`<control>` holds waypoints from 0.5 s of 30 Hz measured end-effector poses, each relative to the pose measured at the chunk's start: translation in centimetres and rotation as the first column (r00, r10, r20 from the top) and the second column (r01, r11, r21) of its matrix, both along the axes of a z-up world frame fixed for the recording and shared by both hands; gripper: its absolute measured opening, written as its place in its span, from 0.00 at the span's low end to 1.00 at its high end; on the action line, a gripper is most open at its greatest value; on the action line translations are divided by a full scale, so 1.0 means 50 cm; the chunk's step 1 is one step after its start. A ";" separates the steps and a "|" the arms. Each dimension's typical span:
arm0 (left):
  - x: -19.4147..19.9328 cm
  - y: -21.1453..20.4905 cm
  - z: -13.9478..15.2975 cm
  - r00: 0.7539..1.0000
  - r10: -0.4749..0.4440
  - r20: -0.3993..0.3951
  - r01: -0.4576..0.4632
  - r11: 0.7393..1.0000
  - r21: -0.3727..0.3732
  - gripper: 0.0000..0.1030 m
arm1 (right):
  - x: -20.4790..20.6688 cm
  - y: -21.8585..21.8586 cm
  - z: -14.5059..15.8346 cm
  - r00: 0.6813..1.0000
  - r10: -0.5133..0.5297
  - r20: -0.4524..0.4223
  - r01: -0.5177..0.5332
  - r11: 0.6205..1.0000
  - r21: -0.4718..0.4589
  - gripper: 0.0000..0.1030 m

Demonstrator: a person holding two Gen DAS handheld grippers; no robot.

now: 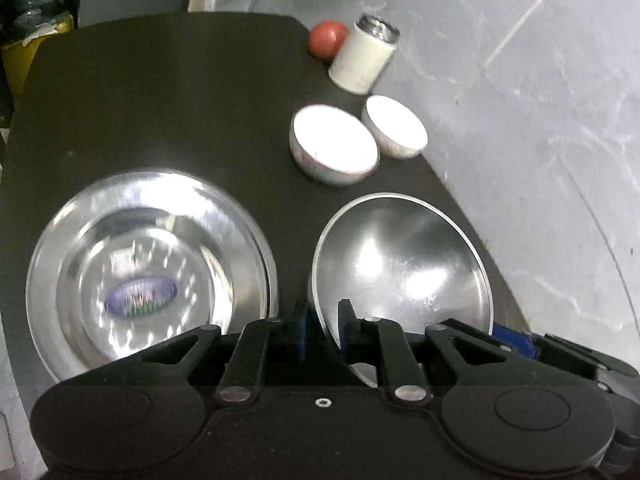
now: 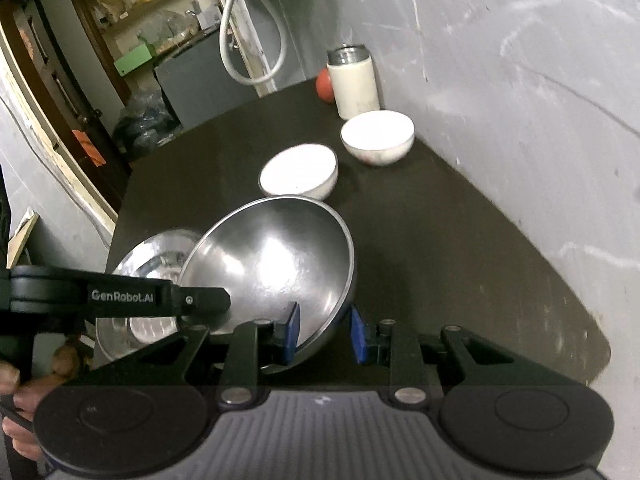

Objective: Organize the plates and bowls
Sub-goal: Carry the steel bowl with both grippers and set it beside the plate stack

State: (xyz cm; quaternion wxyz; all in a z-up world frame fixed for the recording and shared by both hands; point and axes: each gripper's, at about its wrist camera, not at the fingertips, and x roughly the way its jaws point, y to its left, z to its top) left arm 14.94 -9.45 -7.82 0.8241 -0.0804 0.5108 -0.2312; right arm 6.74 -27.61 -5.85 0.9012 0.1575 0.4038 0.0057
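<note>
Left to right. A steel plate point(image 1: 148, 268) with an oval sticker lay flat on the near-left part of the dark table point(image 1: 160, 100), its image blurred. Just beside it, a plain steel bowl point(image 1: 400, 268) was held tilted above the table, its hollow turned toward the cameras. The left gripper point(image 1: 323, 320) had its jaws nearly closed across the bowl's near rim. The right gripper point(image 2: 325, 330) straddled the rim on the other side with its blue pads point(image 2: 292, 328) set slightly wider; whether both pads touched the metal could not be told. Beyond stood two white bowls point(image 1: 334, 146) point(image 1: 394, 126), close together, then a white canister point(image 1: 364, 56) and a red ball point(image 1: 326, 38) at the far right corner.

Step in hand, as judged: the steel bowl was in two-handed transfer, probably toward the plate or the white bowls. The next move called for levelling the bowl and lowering it without letting the thin rim slip.

Open room lay across the far-left table. On the right, the curved table edge ran close to the wall point(image 1: 520, 80), leaving little margin beside the white bowls.
</note>
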 end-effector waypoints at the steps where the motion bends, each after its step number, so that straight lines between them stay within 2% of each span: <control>1: -0.007 0.000 -0.002 1.000 -0.007 -0.006 0.007 1.000 0.005 0.16 | -0.006 0.002 -0.003 1.000 -0.001 -0.007 0.001 1.000 0.001 0.30; 15: -0.050 0.008 -0.008 0.997 -0.065 -0.049 0.066 0.997 0.028 0.17 | -0.051 0.015 -0.015 0.998 0.010 -0.055 -0.010 1.000 0.002 0.30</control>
